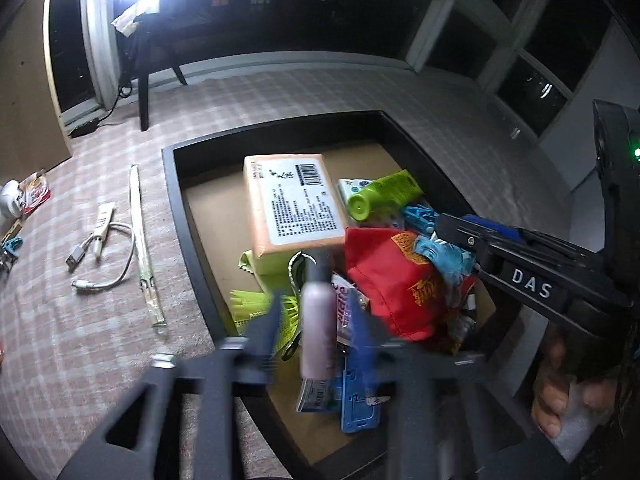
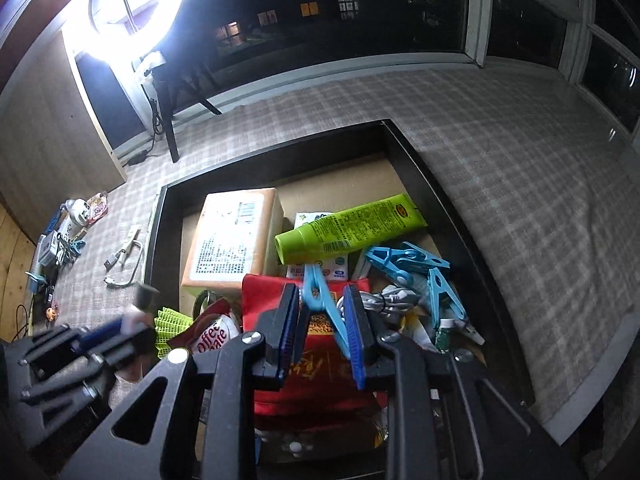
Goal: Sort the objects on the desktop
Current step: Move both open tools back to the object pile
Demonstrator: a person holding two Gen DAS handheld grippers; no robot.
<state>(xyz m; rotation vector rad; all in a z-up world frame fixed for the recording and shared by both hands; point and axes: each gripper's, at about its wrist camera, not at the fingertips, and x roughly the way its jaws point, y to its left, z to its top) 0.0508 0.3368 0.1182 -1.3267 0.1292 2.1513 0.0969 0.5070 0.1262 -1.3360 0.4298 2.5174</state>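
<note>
While both grippers hang over the black-walled cardboard-floored tray (image 2: 404, 140), sorting proceeds.
Left gripper (image 1: 316, 320): jaws released around pink cylindrical bottle (image 1: 318, 320). Right gripper (image 2: 324, 328): jaws released around light-blue plastic clothes peg (image 2: 320, 300).

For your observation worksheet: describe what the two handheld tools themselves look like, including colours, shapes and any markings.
Both are black angular frames with triangular cut-outs and silver screws. The right tool has two flat fingers faced with ribbed blue pads. From the left camera, its body bears white letters "DAS" and a small green light. The left tool is blurred.
</note>
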